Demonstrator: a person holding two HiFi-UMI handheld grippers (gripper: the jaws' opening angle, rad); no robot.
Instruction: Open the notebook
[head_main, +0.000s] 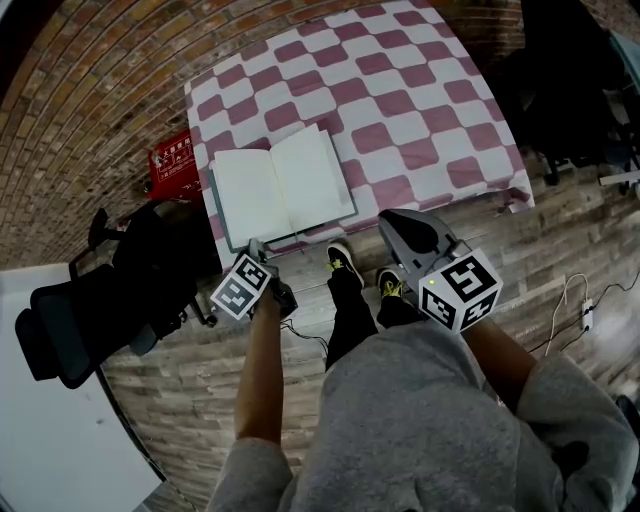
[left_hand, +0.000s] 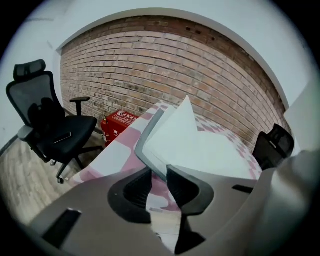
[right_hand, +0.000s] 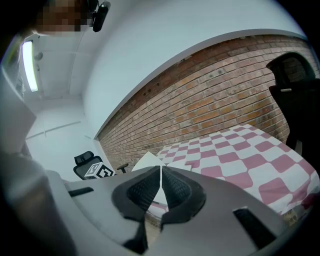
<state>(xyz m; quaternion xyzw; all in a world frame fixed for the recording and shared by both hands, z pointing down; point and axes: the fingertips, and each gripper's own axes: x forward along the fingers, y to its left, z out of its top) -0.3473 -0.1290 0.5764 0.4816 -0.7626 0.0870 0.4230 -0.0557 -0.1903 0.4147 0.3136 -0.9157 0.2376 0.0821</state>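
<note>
Left claw (left_hand: 159, 176) ajar, maybe touching notebook (left_hand: 200, 147)

We identify the notebook (head_main: 280, 190) pages as matt white paper, its cover smooth and grey. The tablecloth (head_main: 420, 110) beneath is matt cloth. At the cloth's 9 o'clock the wall (head_main: 90, 110) is rough brick; at 5 o'clock the floor (head_main: 560, 250) is grainy wood plank. The left gripper (left_hand: 159, 167) is matt grey plastic, its pads (left_hand: 137, 189) ribbed.

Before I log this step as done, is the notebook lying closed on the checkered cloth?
No, the head view shows the notebook open on the checkered cloth, two blank white pages up.
</note>
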